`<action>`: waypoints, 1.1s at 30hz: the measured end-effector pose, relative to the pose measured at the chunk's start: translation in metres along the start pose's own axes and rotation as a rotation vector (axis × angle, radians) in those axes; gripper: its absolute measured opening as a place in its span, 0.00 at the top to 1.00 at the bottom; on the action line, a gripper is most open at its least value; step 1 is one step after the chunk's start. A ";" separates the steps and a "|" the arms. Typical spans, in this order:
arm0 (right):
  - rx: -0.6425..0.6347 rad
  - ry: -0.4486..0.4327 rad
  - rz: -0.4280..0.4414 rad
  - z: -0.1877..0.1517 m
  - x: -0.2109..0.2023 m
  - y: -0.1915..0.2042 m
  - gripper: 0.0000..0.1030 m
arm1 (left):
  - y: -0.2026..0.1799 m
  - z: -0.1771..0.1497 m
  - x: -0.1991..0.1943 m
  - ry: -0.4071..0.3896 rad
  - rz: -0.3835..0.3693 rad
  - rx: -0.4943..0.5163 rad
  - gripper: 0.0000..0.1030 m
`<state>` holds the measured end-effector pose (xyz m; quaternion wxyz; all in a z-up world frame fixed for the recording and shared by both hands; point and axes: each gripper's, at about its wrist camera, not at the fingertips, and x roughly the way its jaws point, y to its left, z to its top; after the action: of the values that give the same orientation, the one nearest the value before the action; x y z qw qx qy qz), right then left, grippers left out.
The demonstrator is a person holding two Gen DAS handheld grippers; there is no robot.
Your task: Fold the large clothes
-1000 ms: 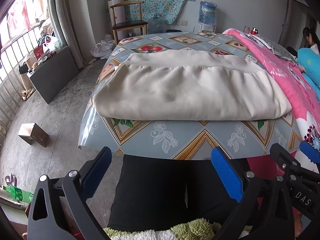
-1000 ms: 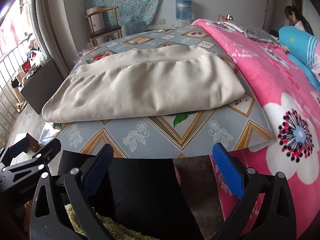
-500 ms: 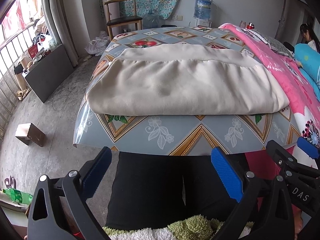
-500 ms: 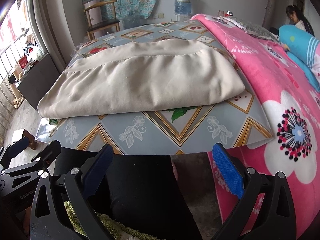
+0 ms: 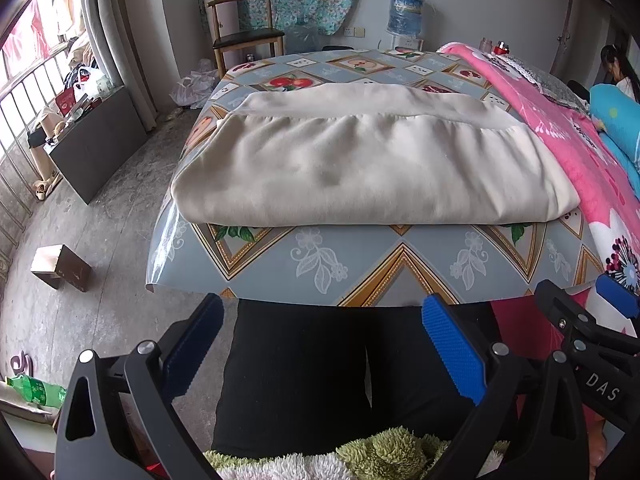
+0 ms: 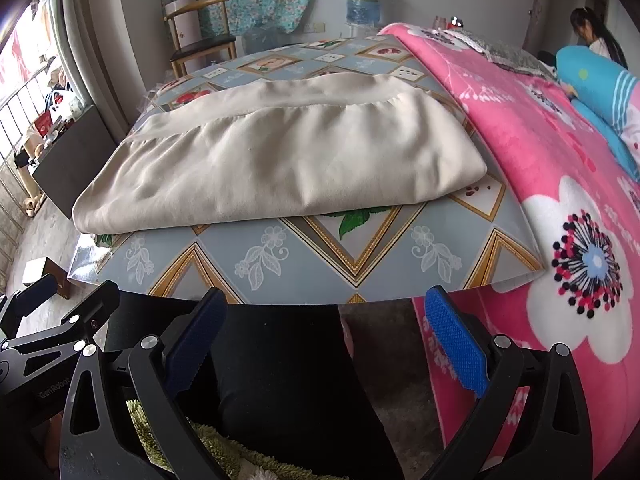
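Note:
A large cream garment [image 5: 360, 164] [image 6: 280, 164] lies folded flat on the patterned blue-grey tablecloth [image 5: 360, 264] [image 6: 320, 252], its gathered band toward the far side. My left gripper [image 5: 320, 344] hangs open below the table's near edge, over black-clad legs [image 5: 300, 372], with nothing between its blue pads. My right gripper [image 6: 324, 340] is also open and empty, held at the same height beside it. Both grippers are well short of the garment. The right gripper's side also shows at the right edge of the left wrist view.
A pink flowered blanket [image 6: 560, 160] covers the bed to the right, with a blue pillow [image 6: 600, 84] and a person [image 6: 592, 36] beyond. A wooden chair [image 5: 244, 36], a water bottle [image 5: 406, 12], a dark cabinet [image 5: 100, 148] and a small box [image 5: 60, 268] stand around the left floor.
Both grippers have risen and drawn back slightly, so the table and garment sit a little lower and fuller in view. The garment has not moved. Both stay open.

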<state>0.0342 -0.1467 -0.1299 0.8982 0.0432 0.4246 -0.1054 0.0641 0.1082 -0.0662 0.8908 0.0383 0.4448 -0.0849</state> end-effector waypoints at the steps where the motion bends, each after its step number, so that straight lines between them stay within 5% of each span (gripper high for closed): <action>1: 0.000 0.002 -0.001 0.000 0.000 0.000 0.07 | 0.000 0.000 0.000 0.001 -0.001 -0.001 0.05; 33: 0.007 0.010 -0.009 0.001 0.004 -0.003 0.07 | -0.003 0.000 0.004 0.004 0.003 0.008 0.05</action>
<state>0.0370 -0.1501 -0.1328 0.8954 0.0448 0.4291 -0.1105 0.0661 0.1051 -0.0696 0.8899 0.0428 0.4461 -0.0855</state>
